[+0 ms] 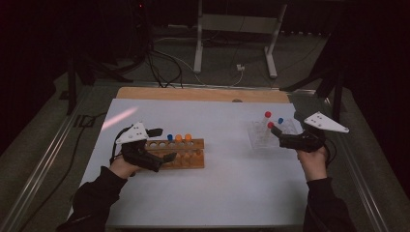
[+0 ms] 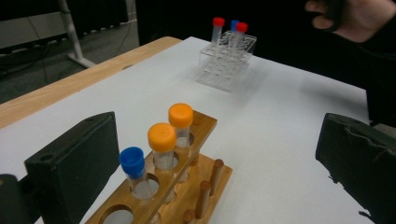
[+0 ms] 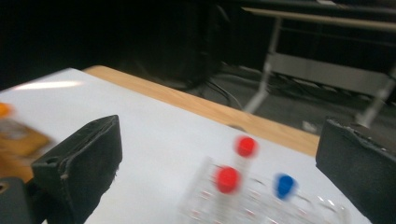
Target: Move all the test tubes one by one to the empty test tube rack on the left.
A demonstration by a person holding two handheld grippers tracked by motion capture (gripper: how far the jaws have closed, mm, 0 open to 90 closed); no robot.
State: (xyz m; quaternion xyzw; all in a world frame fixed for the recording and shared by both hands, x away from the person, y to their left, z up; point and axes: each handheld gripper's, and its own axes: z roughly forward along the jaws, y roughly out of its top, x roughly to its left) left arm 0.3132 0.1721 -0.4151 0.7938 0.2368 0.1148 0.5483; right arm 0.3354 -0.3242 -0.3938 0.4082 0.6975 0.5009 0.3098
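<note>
White worktop (image 1: 217,183) carries a wooden rack (image 1: 180,152) with three capped tubes, one blue (image 2: 132,163) and two orange (image 2: 162,137); left hand-held gripper (image 1: 162,144) spread beside it. Right hand-held gripper (image 1: 274,129), spread, nears clear rack (image 1: 265,135) holding three tubes.

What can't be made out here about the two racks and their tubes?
- Wooden rack: the left gripper view's bottom edge cuts off its near end, so the hole count stays unknown.
- Clear rack: motion blur in the right gripper view smears its cells, and the frame's bottom edge crops it.
- Red-capped tubes: any markings are blurred there and too small in the high view.
- Wooden rack's front row: the left hand-held gripper partly hides it.
</note>
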